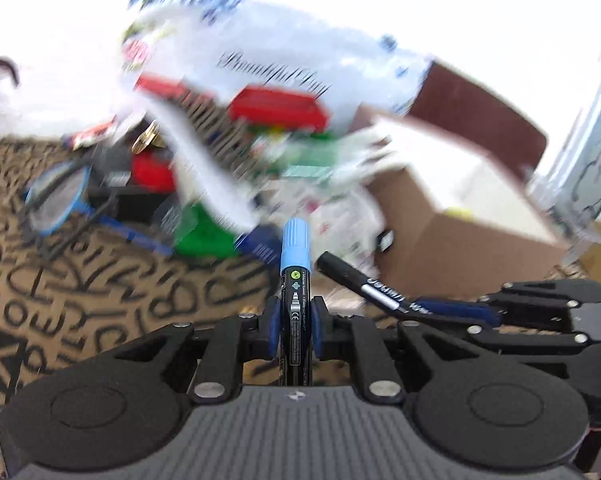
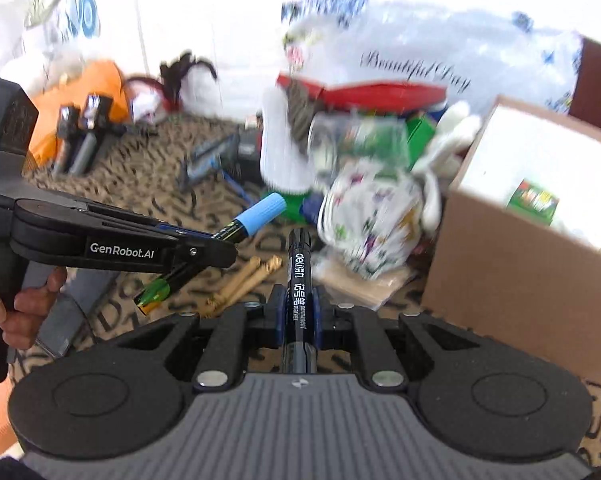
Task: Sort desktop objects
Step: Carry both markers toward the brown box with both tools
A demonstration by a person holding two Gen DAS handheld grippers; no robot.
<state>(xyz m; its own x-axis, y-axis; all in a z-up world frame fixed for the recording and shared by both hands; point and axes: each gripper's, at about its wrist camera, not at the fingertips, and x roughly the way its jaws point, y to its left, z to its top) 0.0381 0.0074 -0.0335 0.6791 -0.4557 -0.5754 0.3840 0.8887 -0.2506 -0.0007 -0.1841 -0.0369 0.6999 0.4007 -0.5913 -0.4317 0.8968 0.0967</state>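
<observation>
The left gripper (image 1: 294, 330) is closed on a blue marker (image 1: 295, 264), and the right gripper (image 2: 298, 320) is closed on a black marker (image 2: 299, 276); both markers are held above the cloth (image 1: 100, 280). Sorting looks far from done: glasses (image 1: 56, 200), gold screws (image 2: 240, 286) and a heap of bags remain out. The box (image 2: 512, 252) beside them holds a green packet (image 2: 534, 200) and something yellow
</observation>
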